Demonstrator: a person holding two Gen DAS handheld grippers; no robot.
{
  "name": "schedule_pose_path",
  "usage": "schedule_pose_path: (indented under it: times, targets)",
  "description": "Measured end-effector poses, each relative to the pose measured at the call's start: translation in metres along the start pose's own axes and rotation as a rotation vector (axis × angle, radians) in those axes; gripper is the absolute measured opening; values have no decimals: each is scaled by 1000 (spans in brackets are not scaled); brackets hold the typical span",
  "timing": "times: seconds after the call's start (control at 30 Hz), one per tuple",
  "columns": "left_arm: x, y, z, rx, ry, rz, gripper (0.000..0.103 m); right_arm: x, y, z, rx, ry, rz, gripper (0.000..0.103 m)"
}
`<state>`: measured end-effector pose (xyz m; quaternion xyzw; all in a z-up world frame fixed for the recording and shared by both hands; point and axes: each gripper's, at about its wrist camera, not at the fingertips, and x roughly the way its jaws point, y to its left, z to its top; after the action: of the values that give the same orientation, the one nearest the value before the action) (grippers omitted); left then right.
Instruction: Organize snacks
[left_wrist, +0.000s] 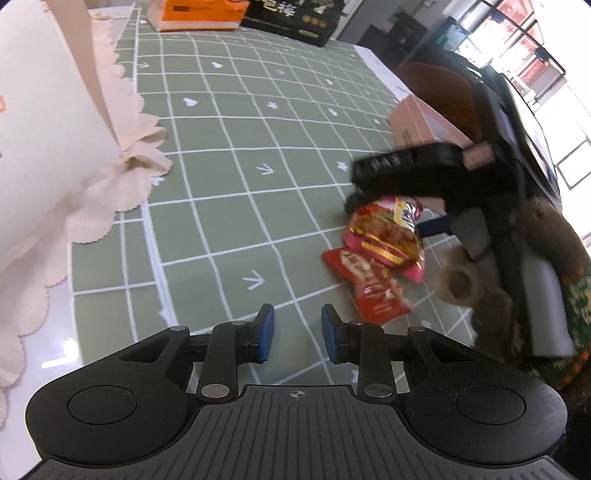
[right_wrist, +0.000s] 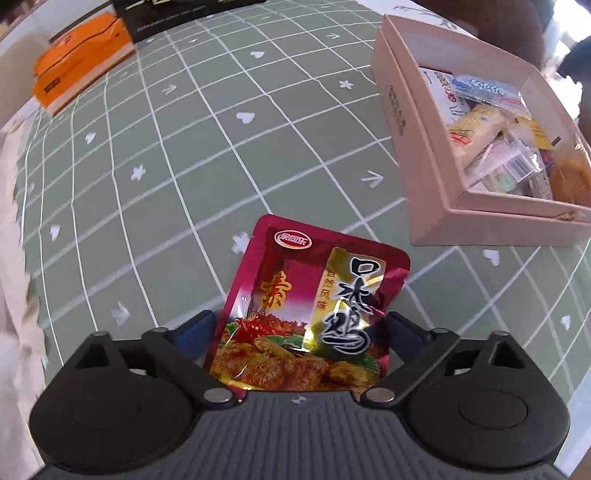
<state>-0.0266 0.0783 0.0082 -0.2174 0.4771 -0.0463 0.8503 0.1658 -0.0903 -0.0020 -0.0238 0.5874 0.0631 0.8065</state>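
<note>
A glossy magenta-and-gold snack packet (right_wrist: 306, 314) sits clenched in the right tongs (right_wrist: 301, 332) at lower centre; the left tongs (left_wrist: 297, 334) gape, released, above the tabletop (left_wrist: 229, 166).

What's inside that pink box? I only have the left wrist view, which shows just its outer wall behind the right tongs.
Observer: The right wrist view shows the pink box open, holding several wrapped snacks.
Operator: What's printed on the packet in the right tongs?
Observer: The right tongs are shut on a magenta snack packet showing large Chinese characters and browned chicken pieces.
Operator: Is it over the box?
Observer: No, it is above the green grid tablecloth; the box lies ahead to its right.
</note>
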Motion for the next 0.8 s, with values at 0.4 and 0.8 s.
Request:
schedule_pose_path:
  times: [0.4, 0.8]
  targets:
    - [16, -59, -8, 154, -7, -5, 32, -22, -117, -43, 66, -57, -23, 79]
    - [69, -132, -7, 426, -16, 116, 32, -24, -167, -82, 52, -145, -19, 96]
